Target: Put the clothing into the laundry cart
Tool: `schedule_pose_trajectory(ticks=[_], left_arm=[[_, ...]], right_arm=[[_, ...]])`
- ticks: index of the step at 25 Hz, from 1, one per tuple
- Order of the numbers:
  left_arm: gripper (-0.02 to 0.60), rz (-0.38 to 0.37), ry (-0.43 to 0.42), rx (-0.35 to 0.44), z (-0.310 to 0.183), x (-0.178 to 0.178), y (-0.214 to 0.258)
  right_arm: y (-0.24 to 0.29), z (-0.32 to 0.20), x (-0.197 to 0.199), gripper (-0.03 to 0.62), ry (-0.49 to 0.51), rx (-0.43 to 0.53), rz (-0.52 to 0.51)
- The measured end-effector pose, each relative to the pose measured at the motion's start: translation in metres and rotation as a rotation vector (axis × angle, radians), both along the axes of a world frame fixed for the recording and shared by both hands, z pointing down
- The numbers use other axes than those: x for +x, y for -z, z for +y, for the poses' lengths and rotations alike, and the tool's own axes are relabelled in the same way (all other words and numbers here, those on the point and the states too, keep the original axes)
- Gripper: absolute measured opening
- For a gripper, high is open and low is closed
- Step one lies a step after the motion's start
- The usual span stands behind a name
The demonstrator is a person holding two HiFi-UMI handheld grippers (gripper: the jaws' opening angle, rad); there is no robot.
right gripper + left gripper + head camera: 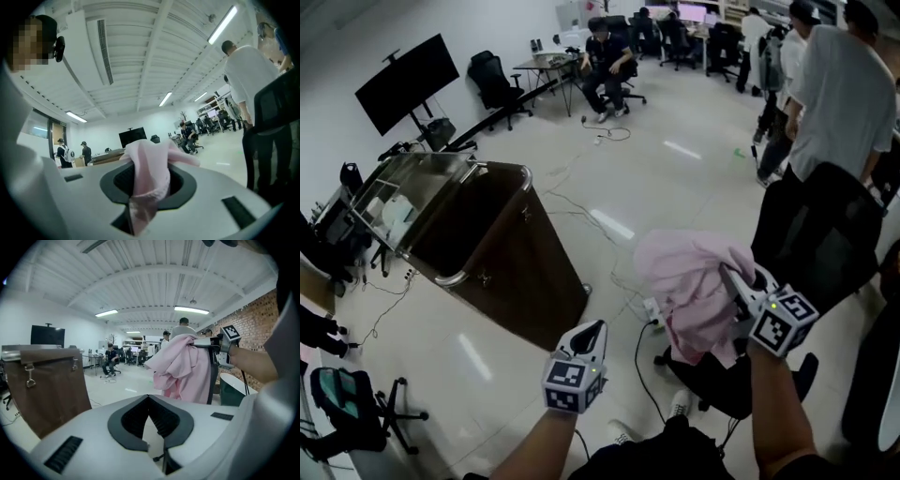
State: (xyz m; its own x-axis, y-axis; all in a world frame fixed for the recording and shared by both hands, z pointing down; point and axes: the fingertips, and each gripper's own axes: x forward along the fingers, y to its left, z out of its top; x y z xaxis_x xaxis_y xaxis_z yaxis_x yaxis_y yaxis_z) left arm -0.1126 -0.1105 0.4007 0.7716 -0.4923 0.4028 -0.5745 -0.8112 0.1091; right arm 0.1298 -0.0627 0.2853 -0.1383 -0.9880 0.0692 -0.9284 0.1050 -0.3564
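Soft, light and limp, the pink garment [689,291] hangs right of the laundry cart [492,244], pinched at a bunched fold, seemingly a sound hold, by the right tongs [145,165], while the left tongs [149,398] sit closed, empty.

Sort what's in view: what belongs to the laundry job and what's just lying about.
Job: pink garment, cart, right gripper shut on the garment.
Lying about: TV, office chair, floor cable.

left gripper [149,400]: jaws together, empty | pink garment [185,366]: hanging from right gripper [207,342] | laundry cart [44,385]: at left
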Motion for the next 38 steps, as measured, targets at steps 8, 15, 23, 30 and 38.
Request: schedule_pose_trajectory(ticks=[8, 15, 23, 30, 38], left_arm=[[0.000, 0.080, 0.183, 0.120, -0.032, -0.106, 0.071], [0.000, 0.113, 0.303, 0.230, -0.049, -0.191, 0.123], [0.000, 0.081, 0.394, 0.284, -0.070, -0.256, 0.147], [0.000, 0.048, 0.470, 0.304, -0.109, -0.286, 0.156], [0.000, 0.020, 0.595, 0.349, -0.177, -0.310, 0.175]], right_arm=[[0.078, -0.042, -0.098, 0.103, 0.155, 0.109, 0.036], [0.128, -0.085, -0.188, 0.103, 0.274, 0.177, 0.017], [0.164, -0.150, -0.266, 0.103, 0.385, 0.213, -0.028], [0.198, -0.210, -0.316, 0.103, 0.472, 0.289, -0.047], [0.240, -0.305, -0.351, 0.103, 0.592, 0.365, -0.042]])
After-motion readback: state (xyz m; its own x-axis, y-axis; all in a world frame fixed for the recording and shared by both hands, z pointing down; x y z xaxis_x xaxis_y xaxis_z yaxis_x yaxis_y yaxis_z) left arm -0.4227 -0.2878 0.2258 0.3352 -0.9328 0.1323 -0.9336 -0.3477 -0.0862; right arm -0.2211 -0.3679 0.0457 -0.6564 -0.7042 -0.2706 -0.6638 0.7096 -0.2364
